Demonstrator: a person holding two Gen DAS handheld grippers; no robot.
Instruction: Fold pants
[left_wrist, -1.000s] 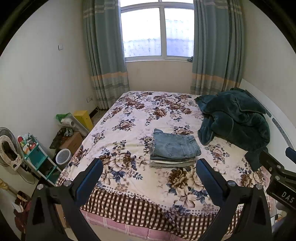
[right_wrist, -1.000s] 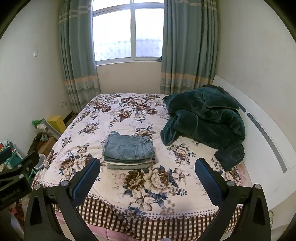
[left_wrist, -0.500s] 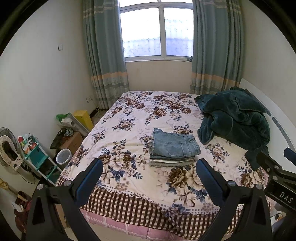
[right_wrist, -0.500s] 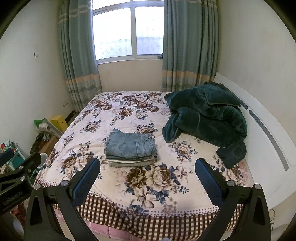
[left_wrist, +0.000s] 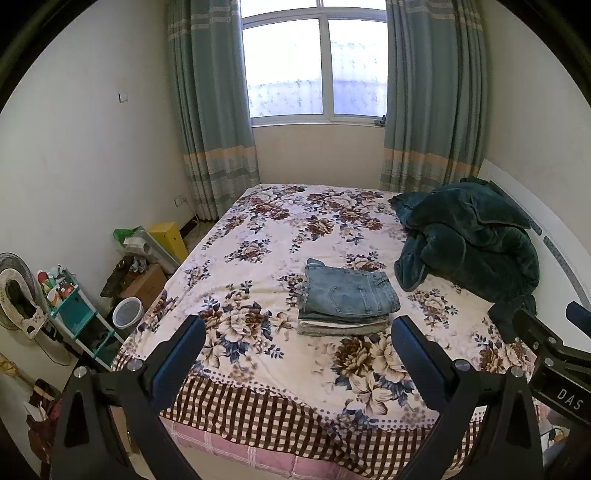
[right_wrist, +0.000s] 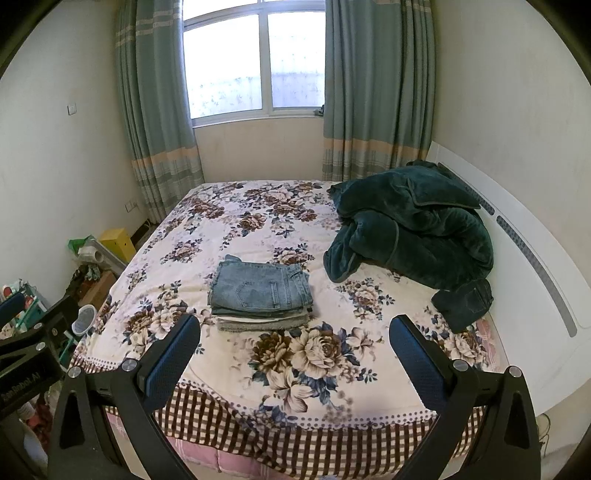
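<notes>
A stack of folded pants (left_wrist: 347, 301) with blue jeans on top lies in the middle of the flower-patterned bed (left_wrist: 280, 236); it also shows in the right wrist view (right_wrist: 260, 291). A dark pair of pants (right_wrist: 463, 302) lies crumpled near the headboard at the right. My left gripper (left_wrist: 297, 354) is open and empty, held back above the foot of the bed. My right gripper (right_wrist: 295, 350) is open and empty, also back from the stack. The right gripper's body shows at the left wrist view's right edge (left_wrist: 554, 354).
A dark green blanket (right_wrist: 410, 225) is heaped at the bed's right by the white headboard (right_wrist: 535, 266). Left of the bed stand a teal shelf (left_wrist: 74, 314), a white bin (left_wrist: 127, 312), a cardboard box (left_wrist: 146, 286) and a yellow box (left_wrist: 168, 238). A curtained window is behind.
Both grippers have tilted slightly downward, so the bed and stack sit a little higher in view. Nothing on the bed has moved.
</notes>
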